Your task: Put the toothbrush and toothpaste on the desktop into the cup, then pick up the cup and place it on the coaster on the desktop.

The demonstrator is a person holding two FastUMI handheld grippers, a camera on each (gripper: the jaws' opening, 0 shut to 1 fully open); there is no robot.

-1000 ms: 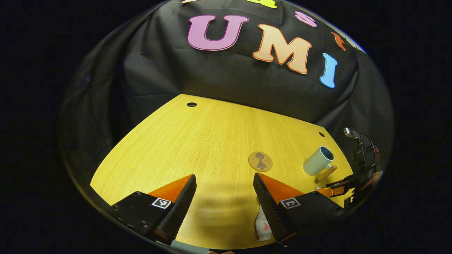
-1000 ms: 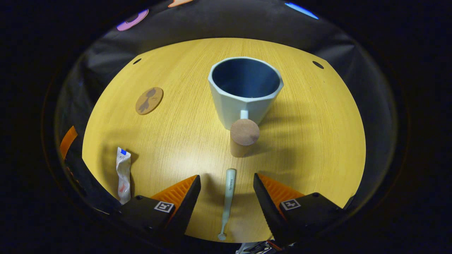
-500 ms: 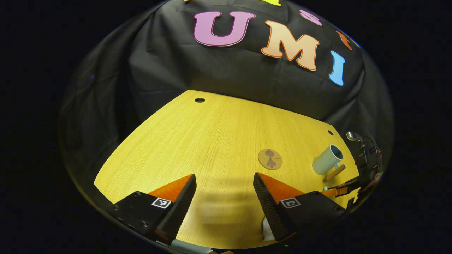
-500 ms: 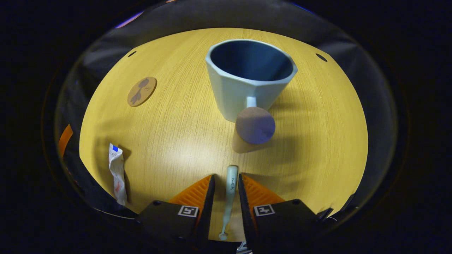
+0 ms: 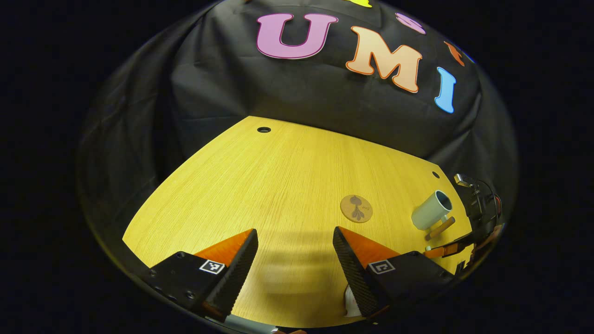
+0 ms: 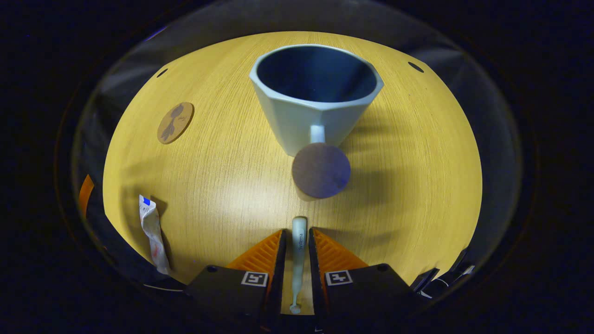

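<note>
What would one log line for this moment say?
right gripper: shut on toothbrush | left gripper: open | toothpaste: on desk | cup: empty | coaster: bare

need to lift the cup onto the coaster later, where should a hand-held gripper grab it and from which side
Probably the wooden peg handle: it sticks out sideways from the cup toward the right hand-held gripper, so come in from that side with a finger on each side of the peg. The cup's wide faceted body tapers downward and looks too broad to span.
</note>
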